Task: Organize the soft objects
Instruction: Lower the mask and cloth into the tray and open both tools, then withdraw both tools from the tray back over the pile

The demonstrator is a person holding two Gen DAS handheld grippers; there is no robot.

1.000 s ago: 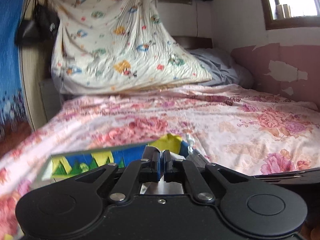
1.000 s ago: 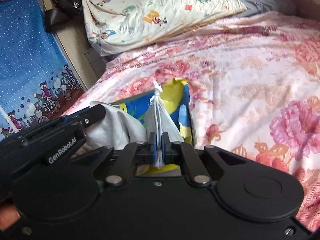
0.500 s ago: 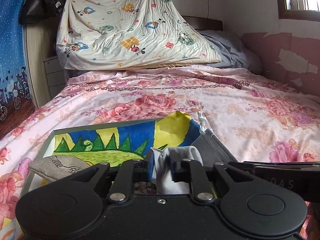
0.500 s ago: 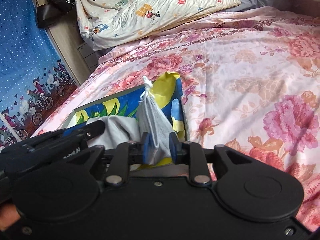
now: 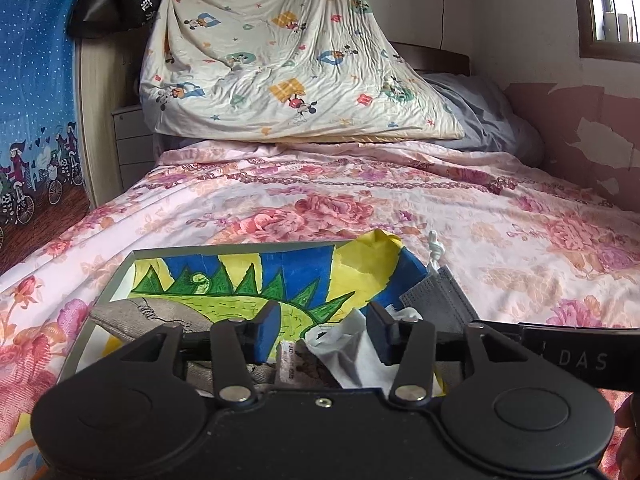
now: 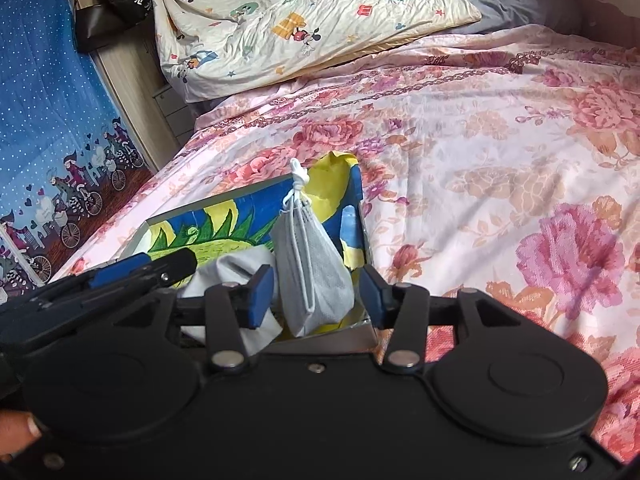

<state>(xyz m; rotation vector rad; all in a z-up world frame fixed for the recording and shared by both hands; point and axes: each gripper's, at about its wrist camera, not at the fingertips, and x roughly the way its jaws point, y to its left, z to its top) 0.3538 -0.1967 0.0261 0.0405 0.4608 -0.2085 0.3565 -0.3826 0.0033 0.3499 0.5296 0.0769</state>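
Right tongs (image 6: 318, 292): spread, jaws have just been opening. The grey face mask (image 6: 314, 276) stands between the blue pads (image 6: 259, 294), folded, ear loops knotted at the top; neither pad presses on it, with a gap showing on both sides. Its lower end sits at the near right corner of the box (image 6: 362, 334). In the left wrist view the same mask (image 5: 438, 302) shows at the box's right edge, right of the left tongs. Left tongs (image 5: 324, 334): also spread, jaws have just been opening. A crumpled white cloth (image 5: 348, 350) lies between and just under the pads, closer to the right pad (image 5: 378, 334); can't tell if it touches that pad, and the left pad is clear of it. Container: a shallow grey-rimmed box (image 5: 116, 276) on the floral bedsheet (image 5: 500, 232), lined with a painted sheet (image 5: 240, 280) in blue, yellow and green spikes; the lining's yellow far corner curls above the rim. Inside: the white cloth near centre front, a beige-grey fabric piece with dark stitching (image 5: 148, 316) at the left side, and the mask at the right. A small patterned item shows below the white cloth, too hidden to name. In the right wrist view the left tongs (image 6: 160, 266) reach over the box from the left, over the white cloth (image 6: 236, 268). A cartoon-print pillow (image 5: 288, 52) lies at the bed's head, well apart from the box.
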